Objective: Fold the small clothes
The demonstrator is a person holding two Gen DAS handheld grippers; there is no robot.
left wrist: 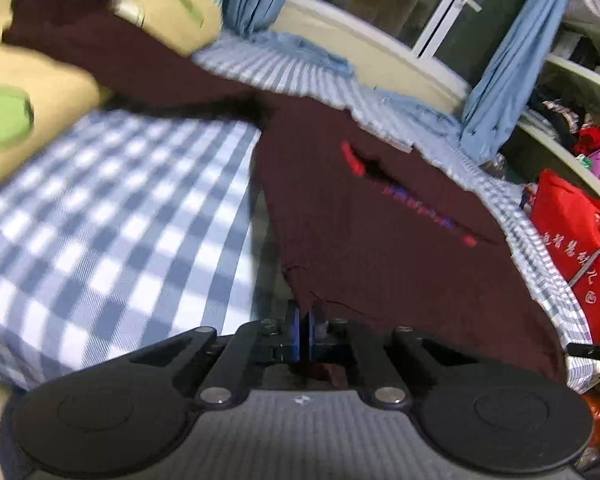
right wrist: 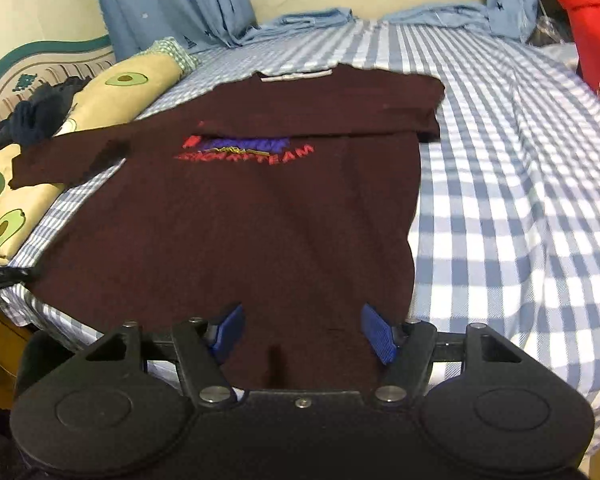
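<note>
A dark maroon T-shirt (right wrist: 236,216) with a red and purple chest print lies on a blue checked bed sheet (right wrist: 500,208). Its right sleeve is folded in over the chest; its left sleeve lies out over a pillow. My right gripper (right wrist: 302,332) is open, its blue pads on either side of the shirt's bottom hem. In the left wrist view my left gripper (left wrist: 305,334) is shut on the shirt (left wrist: 380,240) at its hem edge, and the cloth rises from the sheet (left wrist: 100,220) there. The left view is blurred.
A beige avocado-print pillow (right wrist: 100,96) lies along the bed's left side with dark clothes (right wrist: 32,116) on it. Blue curtains (right wrist: 172,0) and a window are behind. A red bag (left wrist: 572,248) and shelves stand by the bed. A red cushion (right wrist: 596,40) sits far right.
</note>
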